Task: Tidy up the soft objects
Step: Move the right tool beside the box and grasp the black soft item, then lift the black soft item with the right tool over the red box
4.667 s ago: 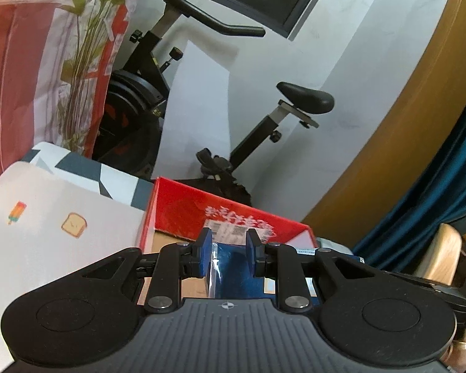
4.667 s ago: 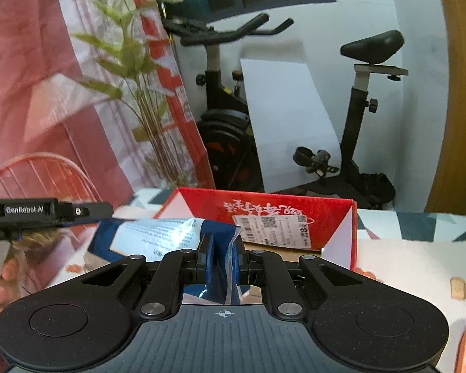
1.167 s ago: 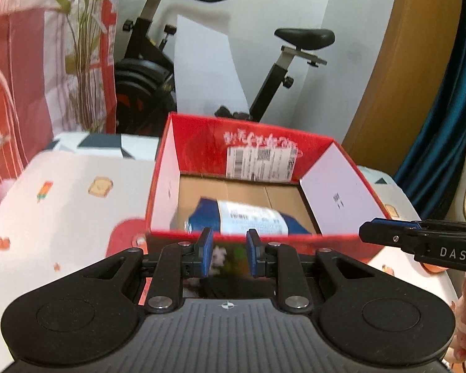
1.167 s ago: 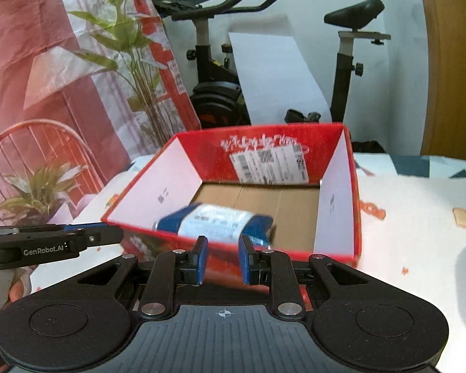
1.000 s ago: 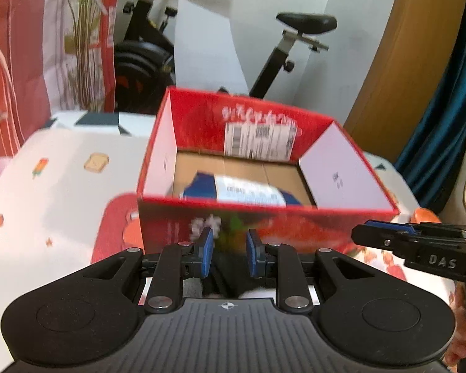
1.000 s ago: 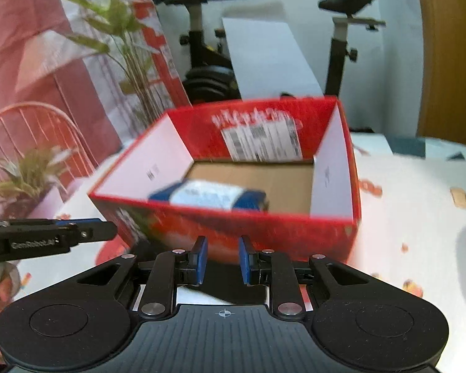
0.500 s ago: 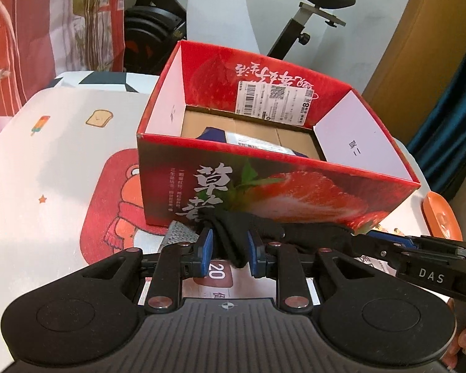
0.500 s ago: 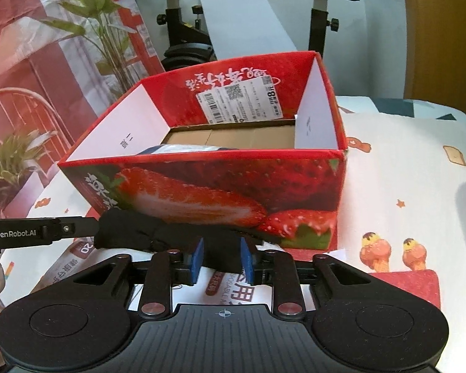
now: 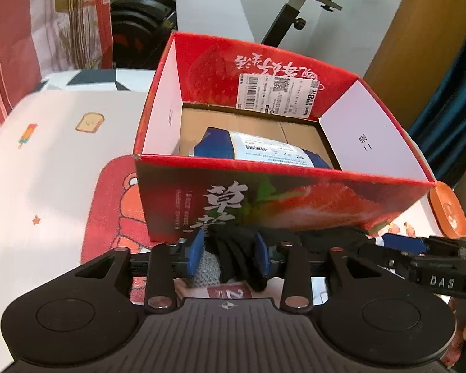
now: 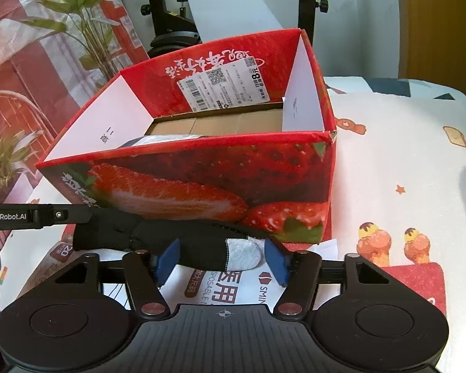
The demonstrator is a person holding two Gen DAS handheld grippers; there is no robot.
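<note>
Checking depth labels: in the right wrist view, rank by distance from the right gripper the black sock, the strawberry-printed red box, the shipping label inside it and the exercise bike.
1. Black sock with grey toe, between the right gripper fingers.
2. Strawberry-printed red cardboard box, just behind.
3. White shipping label, on the box's far wall.
4. Black exercise bike, background.

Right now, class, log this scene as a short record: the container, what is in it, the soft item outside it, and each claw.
container: red strawberry box, open top
inside: blue packet on the box floor
soft item: black sock with grey toe, lying in front of the box
left claw: open, has just been opening, sock between the jaws
right claw: open, has just been opening, sock's toe between the jaws
</note>
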